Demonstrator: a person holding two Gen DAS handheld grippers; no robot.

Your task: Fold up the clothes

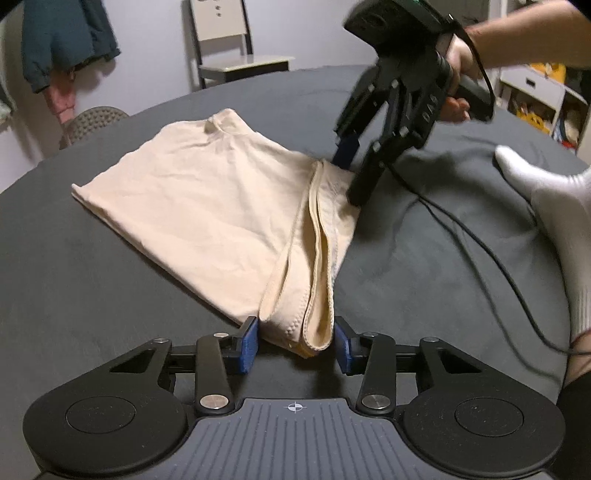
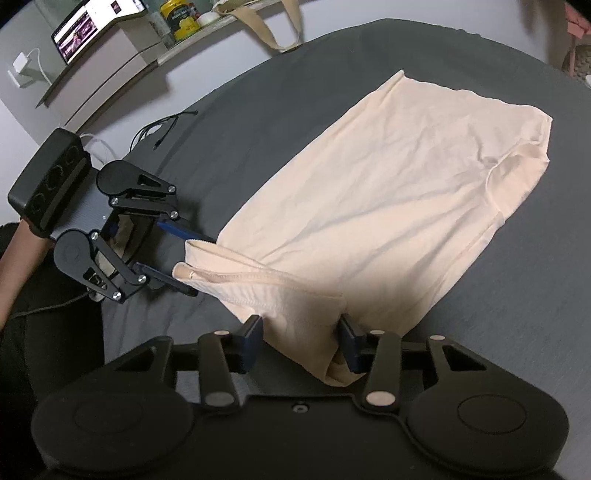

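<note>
A cream garment (image 1: 207, 192) lies folded flat on a dark grey bedsheet (image 1: 92, 277). Its hemmed end is bunched toward me. My left gripper (image 1: 295, 343) is open, its blue pads straddling one corner of that hem. In the same view my right gripper (image 1: 351, 181) points down at the hem's other corner, fingers apart. From the right wrist, the garment (image 2: 388, 177) stretches away, and my right gripper (image 2: 301, 339) is open with the hem corner between its pads. The left gripper (image 2: 199, 266) shows from the side, fingers spread around the hem edge.
A foot in a white sock (image 1: 554, 206) rests on the sheet at right, with a black cable (image 1: 480, 251) trailing past it. A chair (image 1: 229, 44) and a hanging jacket (image 1: 62, 40) stand beyond the bed. A desk with a laptop (image 2: 92, 26) and loose cables (image 2: 162, 125) lies at left.
</note>
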